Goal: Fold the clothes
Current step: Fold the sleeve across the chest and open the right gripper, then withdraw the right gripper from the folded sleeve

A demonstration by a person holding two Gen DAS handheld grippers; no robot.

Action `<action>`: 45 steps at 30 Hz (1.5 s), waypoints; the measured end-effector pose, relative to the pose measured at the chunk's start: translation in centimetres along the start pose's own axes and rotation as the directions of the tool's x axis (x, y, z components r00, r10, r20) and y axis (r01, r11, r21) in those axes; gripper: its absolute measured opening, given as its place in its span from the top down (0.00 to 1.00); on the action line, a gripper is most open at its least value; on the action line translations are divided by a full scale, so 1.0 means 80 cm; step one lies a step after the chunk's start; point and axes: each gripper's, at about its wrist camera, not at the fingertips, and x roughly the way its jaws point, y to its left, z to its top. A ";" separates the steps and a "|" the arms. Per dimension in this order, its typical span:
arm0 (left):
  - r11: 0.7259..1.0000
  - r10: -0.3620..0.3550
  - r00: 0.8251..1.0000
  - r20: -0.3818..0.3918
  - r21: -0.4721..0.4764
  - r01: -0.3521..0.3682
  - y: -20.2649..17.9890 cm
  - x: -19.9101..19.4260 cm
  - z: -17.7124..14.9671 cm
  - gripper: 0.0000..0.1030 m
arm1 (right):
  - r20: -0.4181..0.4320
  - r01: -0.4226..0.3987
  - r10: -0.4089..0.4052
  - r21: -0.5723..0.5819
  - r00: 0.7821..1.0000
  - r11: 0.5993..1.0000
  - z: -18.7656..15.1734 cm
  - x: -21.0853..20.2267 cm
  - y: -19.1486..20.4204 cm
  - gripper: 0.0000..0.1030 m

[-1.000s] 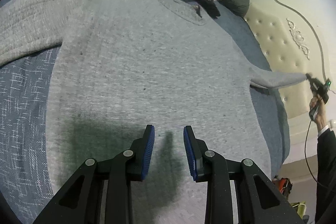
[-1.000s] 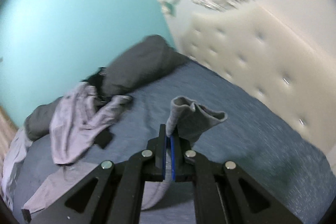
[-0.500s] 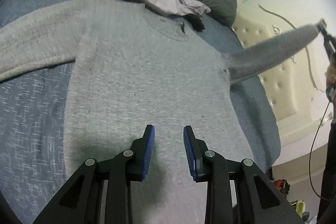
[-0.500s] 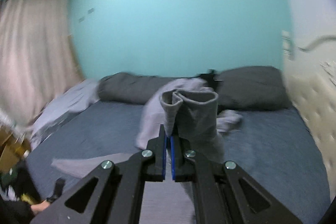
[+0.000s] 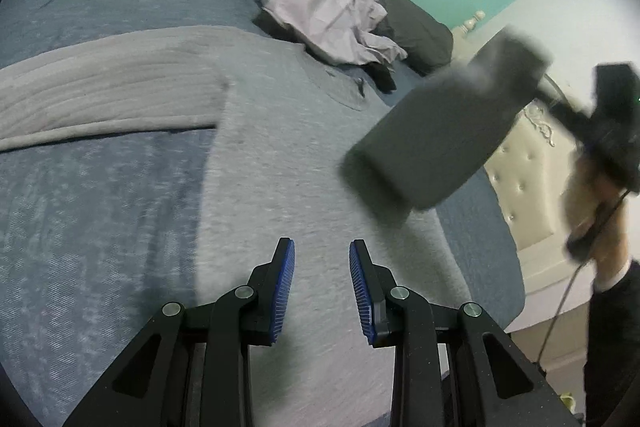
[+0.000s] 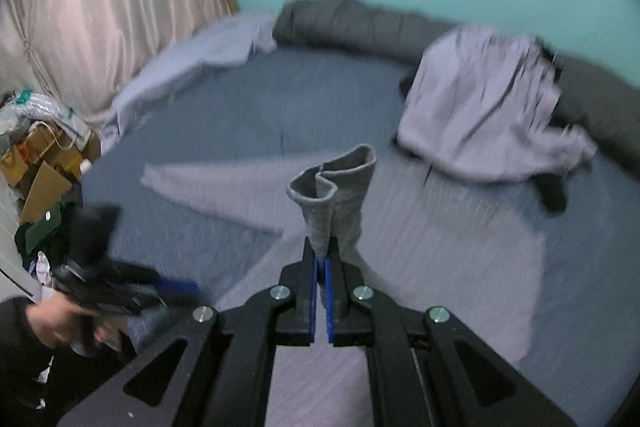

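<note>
A grey sweater [image 5: 280, 131] lies flat on the blue bedspread [image 5: 100, 207], its left sleeve [image 5: 104, 95] spread out to the left. My left gripper [image 5: 322, 247] hovers open over the sweater's lower body with nothing between its fingers. My right gripper [image 6: 322, 259] is shut on the cuff of the right sleeve [image 6: 332, 187]. In the left wrist view the lifted right sleeve [image 5: 432, 131] hangs blurred above the sweater's right side, drawn by the right gripper [image 5: 600, 119]. The left gripper [image 6: 112, 291] shows blurred at the lower left of the right wrist view.
A crumpled lilac garment [image 5: 328, 15] and a long dark grey bolster [image 5: 416, 27] lie at the head of the bed. A cream tufted headboard [image 5: 528, 179] stands on the right. Curtains [image 6: 100, 7] and cardboard boxes [image 6: 44, 163] stand beyond the bed's far side.
The right gripper has lifted the sleeve from the bed's right edge and swung it across over the sweater's body. The left gripper has risen and pulled back, still open.
</note>
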 end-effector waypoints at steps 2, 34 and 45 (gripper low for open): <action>1.000 0.007 1.000 0.000 -0.003 -0.007 0.009 -0.007 -0.004 0.70 | -0.033 -0.010 0.011 0.018 0.999 1.000 -0.019 0.030 0.005 0.97; 1.000 -0.013 0.999 -0.051 -0.014 0.012 0.013 0.028 -0.015 0.70 | -0.091 -0.084 0.114 0.286 0.989 0.955 -0.100 0.071 -0.054 0.81; 0.998 0.058 0.992 -0.111 0.020 -0.056 0.019 0.061 -0.024 0.69 | -0.116 0.007 0.037 0.350 0.993 0.937 -0.139 0.047 -0.119 0.81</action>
